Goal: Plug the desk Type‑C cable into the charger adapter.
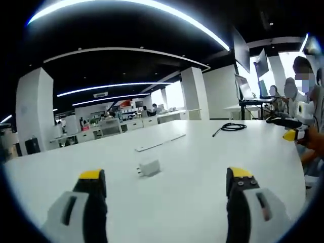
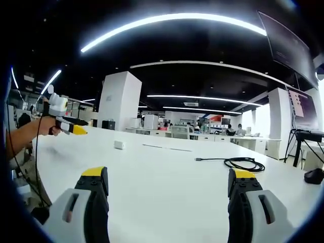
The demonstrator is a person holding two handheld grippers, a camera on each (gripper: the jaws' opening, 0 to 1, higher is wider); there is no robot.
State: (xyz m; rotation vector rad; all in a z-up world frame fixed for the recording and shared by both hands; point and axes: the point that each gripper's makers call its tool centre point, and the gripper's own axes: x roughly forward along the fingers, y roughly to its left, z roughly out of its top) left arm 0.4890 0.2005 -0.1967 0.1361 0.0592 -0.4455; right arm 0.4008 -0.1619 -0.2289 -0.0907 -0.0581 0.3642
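Cable [image 2: 243, 163] plug tip visible from right gripper view; adapter [image 1: 149, 167] nearer left.

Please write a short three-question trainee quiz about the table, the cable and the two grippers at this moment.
1. True or false: the left gripper holds the charger adapter.
2. The black Type-C cable lies: A) coiled on the table, B) plugged into the adapter, C) in the right gripper.
3. Fill in: both grippers' jaws are ____.

Key: 1 false, it sits on the table ahead of the open jaws. 2 A. 3 open.
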